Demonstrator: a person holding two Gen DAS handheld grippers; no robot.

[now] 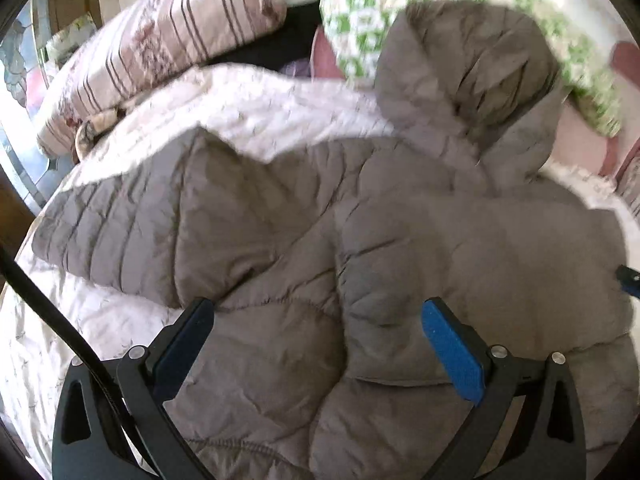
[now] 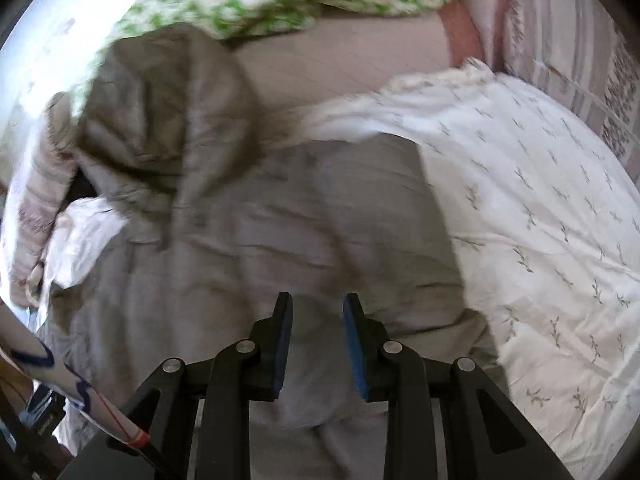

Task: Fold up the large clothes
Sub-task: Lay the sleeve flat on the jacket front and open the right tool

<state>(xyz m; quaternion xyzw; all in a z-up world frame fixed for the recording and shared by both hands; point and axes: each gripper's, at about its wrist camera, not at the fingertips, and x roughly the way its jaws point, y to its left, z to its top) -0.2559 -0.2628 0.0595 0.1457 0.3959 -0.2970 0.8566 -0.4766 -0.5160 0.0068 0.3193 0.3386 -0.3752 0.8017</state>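
Bed: a white quilt [image 2: 540, 220] with small leaf sprigs covers it, and everything I'm working on lies on top of that.
Jacket: the big grey-brown puffer jacket [image 1: 300, 220] is spread across the quilt right under both my grippers, quilted panels rumpled, body running from my end up toward the pillows.
Hood: the hood [image 1: 472, 80] sits at the far end, puffed up and resting against the green pillow.
Sleeve: one sleeve [image 1: 108, 232] lies out to the left in my left view, flat on the quilt, its end near the bed edge.
Pillows: a green-and-white patterned pillow [image 1: 360, 12] at the head of the bed, and a pink striped pillow [image 1: 160, 48] beside it (both a bit blurred).
Left gripper: my left gripper [image 1: 316, 320] hangs over the jacket's middle, jaws spread wide, blue pads clear of the fabric, nothing caught between them.
Right gripper: my right gripper [image 2: 316, 320] is over the jacket's lower part near its right edge, jaws narrowed with a gap between the pads; grey fabric shows in that gap, but I cannot tell whether I'm pinching it.
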